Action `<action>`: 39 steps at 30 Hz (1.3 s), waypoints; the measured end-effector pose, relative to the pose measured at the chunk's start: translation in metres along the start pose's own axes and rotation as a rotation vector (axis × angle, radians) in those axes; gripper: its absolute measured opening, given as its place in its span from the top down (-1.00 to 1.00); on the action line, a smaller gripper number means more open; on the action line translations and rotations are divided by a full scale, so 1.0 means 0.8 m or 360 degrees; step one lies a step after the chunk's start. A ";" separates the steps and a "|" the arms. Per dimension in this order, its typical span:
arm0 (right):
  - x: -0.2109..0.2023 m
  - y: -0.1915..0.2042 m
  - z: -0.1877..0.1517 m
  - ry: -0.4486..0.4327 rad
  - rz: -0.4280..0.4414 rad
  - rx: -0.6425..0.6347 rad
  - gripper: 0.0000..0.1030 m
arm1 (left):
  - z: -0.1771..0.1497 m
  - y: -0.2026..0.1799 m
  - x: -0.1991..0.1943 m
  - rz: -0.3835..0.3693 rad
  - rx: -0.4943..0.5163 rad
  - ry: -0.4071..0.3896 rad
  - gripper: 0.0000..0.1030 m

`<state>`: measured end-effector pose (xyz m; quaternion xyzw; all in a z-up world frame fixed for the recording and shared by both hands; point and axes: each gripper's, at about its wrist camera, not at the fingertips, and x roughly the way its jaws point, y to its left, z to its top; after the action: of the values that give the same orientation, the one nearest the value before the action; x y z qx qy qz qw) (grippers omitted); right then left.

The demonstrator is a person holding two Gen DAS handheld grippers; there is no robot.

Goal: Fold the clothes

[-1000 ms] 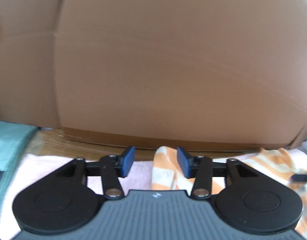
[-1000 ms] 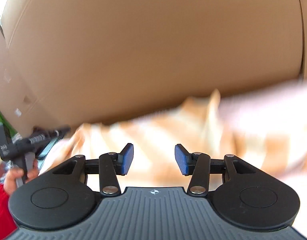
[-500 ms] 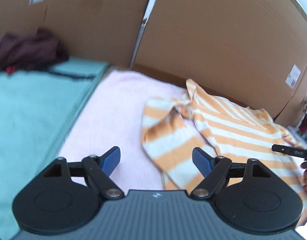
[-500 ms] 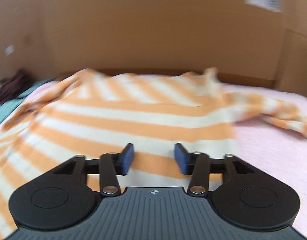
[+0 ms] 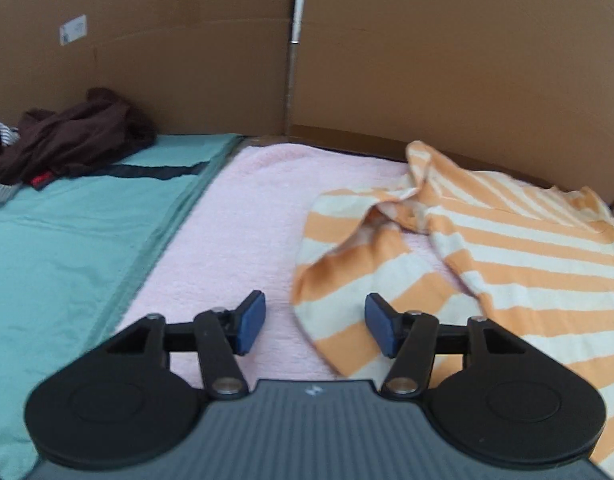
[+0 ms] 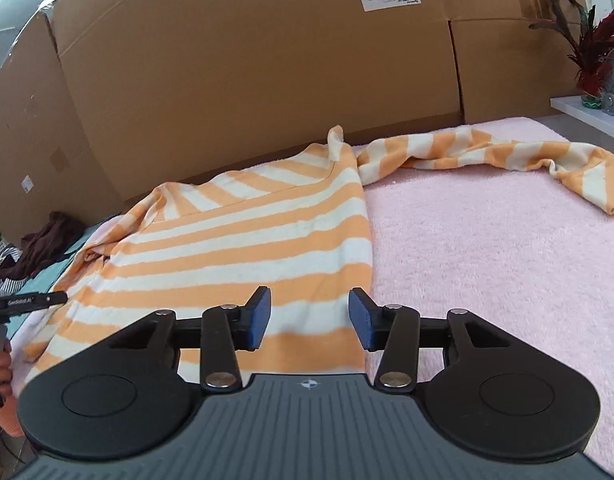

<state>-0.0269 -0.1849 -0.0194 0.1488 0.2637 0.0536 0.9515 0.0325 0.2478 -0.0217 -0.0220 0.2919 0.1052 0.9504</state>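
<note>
An orange-and-cream striped sweater lies spread on a pink towel. Its right sleeve stretches out toward the far right. Its left sleeve is crumpled and folded back toward me. My left gripper hovers open just above that sleeve's cuff, with nothing between its blue pads. Over the sweater's bottom hem my right gripper also stands open and holds nothing. The other gripper's tip shows at the left edge of the right wrist view.
Tall cardboard boxes wall off the back. A teal cloth lies left of the towel, with a dark brown garment heaped at its far end. A white shelf with a red plant stands at the far right.
Both cameras swung down from the cardboard to the sweater. The left gripper opened wider, then narrowed a little while nearing the left sleeve. The right gripper drew back to the hem.
</note>
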 end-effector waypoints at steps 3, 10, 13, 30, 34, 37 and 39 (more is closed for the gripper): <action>-0.009 -0.006 -0.008 -0.0054 -0.0172 -0.0039 0.25 | 0.006 0.012 -0.024 0.0148 -0.0023 -0.0086 -0.08; 0.007 -0.008 -0.009 -0.0124 -0.0210 0.0024 0.27 | 0.014 -0.036 -0.077 -0.0559 -0.0157 -0.0186 -0.33; 0.020 0.001 -0.012 -0.0175 -0.0301 0.0006 0.40 | -0.007 -0.081 -0.066 -0.0758 -0.0115 -0.0098 -0.29; -0.034 -0.026 -0.050 -0.0141 0.0225 0.0103 0.72 | -0.068 -0.093 -0.099 -0.0683 0.0387 -0.0132 -0.42; -0.036 -0.024 -0.048 -0.0161 0.0267 0.0222 0.49 | -0.056 -0.113 -0.116 -0.0869 0.0356 -0.0293 -0.97; -0.022 0.003 -0.052 -0.0135 0.0364 0.0126 0.44 | -0.055 -0.136 -0.098 -0.0851 0.0359 -0.0209 -0.90; -0.019 0.009 -0.058 -0.0156 0.0332 0.0011 0.45 | -0.059 -0.139 -0.080 -0.0769 0.0345 -0.0113 -0.87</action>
<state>-0.0641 -0.1686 -0.0475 0.1813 0.2002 0.1439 0.9520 -0.0212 0.1224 -0.0275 0.0144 0.2544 -0.1560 0.9543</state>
